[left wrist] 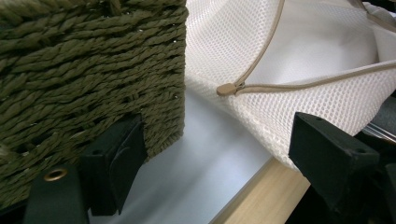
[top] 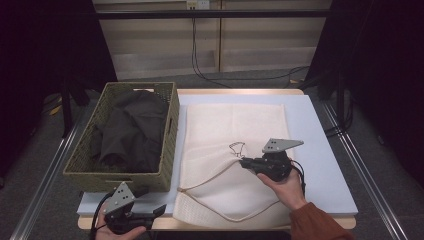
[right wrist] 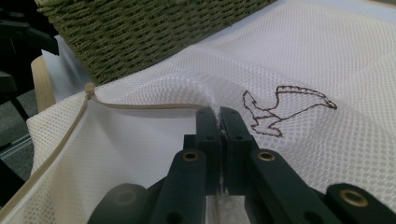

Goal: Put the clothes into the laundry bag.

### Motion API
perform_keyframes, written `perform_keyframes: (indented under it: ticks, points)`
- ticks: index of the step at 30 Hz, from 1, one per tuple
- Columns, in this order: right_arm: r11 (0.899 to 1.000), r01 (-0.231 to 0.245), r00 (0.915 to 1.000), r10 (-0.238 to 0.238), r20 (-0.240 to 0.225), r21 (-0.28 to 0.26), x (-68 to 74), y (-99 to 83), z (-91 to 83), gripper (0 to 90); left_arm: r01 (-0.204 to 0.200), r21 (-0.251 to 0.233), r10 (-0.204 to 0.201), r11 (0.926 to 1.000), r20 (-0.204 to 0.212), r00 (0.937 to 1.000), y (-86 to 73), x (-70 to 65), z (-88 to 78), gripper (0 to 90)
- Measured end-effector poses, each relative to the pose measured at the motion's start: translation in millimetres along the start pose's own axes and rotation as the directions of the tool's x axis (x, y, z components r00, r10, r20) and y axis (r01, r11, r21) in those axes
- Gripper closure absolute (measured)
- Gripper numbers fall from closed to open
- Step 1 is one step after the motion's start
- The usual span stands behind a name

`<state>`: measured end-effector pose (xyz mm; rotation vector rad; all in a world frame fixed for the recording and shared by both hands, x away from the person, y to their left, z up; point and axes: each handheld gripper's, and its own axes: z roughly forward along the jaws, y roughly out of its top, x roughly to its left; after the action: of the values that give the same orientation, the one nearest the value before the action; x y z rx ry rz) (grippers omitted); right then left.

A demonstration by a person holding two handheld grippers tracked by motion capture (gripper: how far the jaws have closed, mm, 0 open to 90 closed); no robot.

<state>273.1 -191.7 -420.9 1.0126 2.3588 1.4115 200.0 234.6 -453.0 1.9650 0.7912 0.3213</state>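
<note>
Pale blue table (top: 320, 150), mesh bag (top: 235, 130), wicker basket (top: 125, 175), dark room

We see a bench (top: 325, 150) with a pale blue-grey top and a light wooden edge showing along the bottom of the frame. At left centre a woven olive basket (top: 167, 150) stands on it, dark cloth (top: 130, 132) piled inside. Just beside the basket, in the middle of the frame, lies a cream mesh laundry bag (top: 235, 125), its near end reaching the bench's front edge.
</note>
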Motion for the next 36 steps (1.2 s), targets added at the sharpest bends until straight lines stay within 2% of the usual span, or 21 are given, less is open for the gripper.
perform_keyframes:
  ticks: [6, 15, 24, 36]
  points:
    - [0.999, 0.014, 0.9999, -0.014, 0.005, -0.030, -1.5, 6.7, -2.3, 87.9, -0.009, 0.000, 0.009, 1.0000, -0.001, 1.0000, -0.1, -0.6, -0.3, 21.1]
    - [0.997, 0.002, 1.0000, -0.003, -0.006, -0.076, -5.5, 16.8, -8.0, 87.5, -0.018, 0.000, 0.018, 0.9998, 0.004, 0.9998, 0.0, -1.4, -0.2, 20.4]
    - [0.996, -0.003, 1.0000, 0.002, -0.006, -0.089, -8.4, 24.2, -9.4, 87.6, -0.019, -0.001, 0.019, 0.9998, 0.002, 0.9998, 0.1, -1.6, -0.3, 19.9]
    - [0.986, 0.010, 1.0000, -0.009, 0.002, -0.167, -4.4, 38.0, -14.5, 87.7, -0.011, -0.008, 0.011, 0.9999, 0.006, 0.9999, 0.3, -2.2, -0.8, 19.1]
